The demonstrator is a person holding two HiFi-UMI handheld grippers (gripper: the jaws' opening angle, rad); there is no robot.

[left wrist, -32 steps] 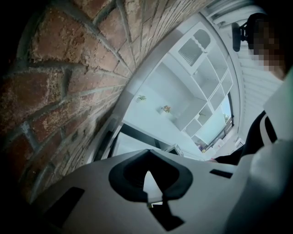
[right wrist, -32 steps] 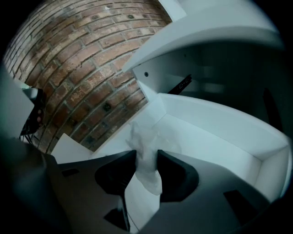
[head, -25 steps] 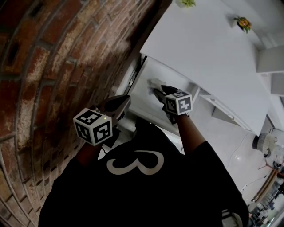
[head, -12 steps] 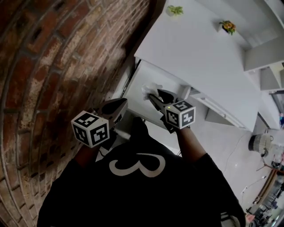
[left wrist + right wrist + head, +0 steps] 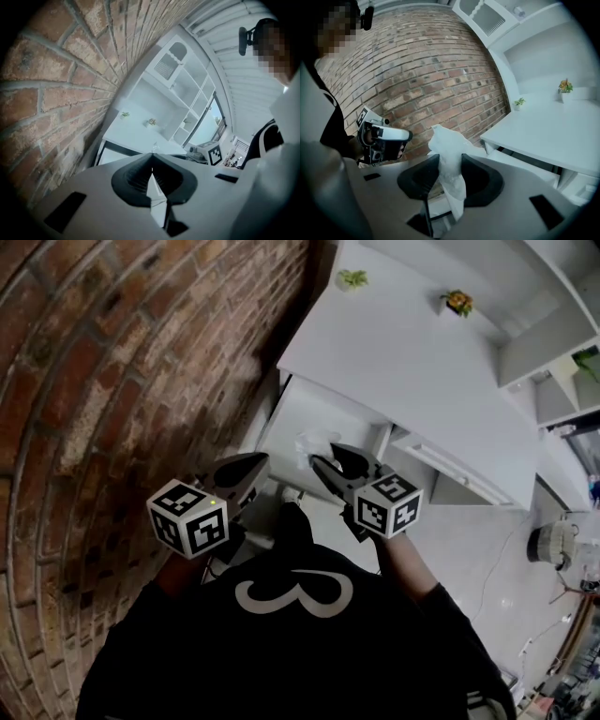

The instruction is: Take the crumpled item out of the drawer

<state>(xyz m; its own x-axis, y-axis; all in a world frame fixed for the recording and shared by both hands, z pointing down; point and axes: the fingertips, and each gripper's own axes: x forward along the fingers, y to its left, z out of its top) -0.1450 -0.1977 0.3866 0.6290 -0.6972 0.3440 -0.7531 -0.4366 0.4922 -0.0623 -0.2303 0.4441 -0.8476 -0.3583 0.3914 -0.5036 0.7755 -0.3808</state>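
The right gripper (image 5: 449, 161) has its jaws partly closed on the crumpled item (image 5: 446, 140), a wad of thin white paper or tissue. The dark pads press it from both sides. The wad sticks up past the jaw tips, and a tail of it hangs back toward the gripper's body. From the head view, the wad sits at the tips of this gripper, over the near part of the open drawer (image 5: 298, 418); how far it hangs above the drawer's floor cannot be told. The drawer is white and lies just ahead of and below the right gripper, pulled out from under a white desk (image 5: 412, 352). The desk stretches away ahead and to the gripper's right. Two small potted plants stand far ahead on the desk, a green one (image 5: 352, 278) near the wall and one with orange flowers (image 5: 457, 302) further right. The left gripper (image 5: 152, 161) has its jaws closed together with nothing between them. It hangs just to the left of the right gripper and level with it, outside the drawer, with its tips near the drawer's left front corner. A brick wall (image 5: 112, 381) runs close along its left side. Behind both grippers, the person's black shirt (image 5: 291, 643) fills the lower part of the head view.
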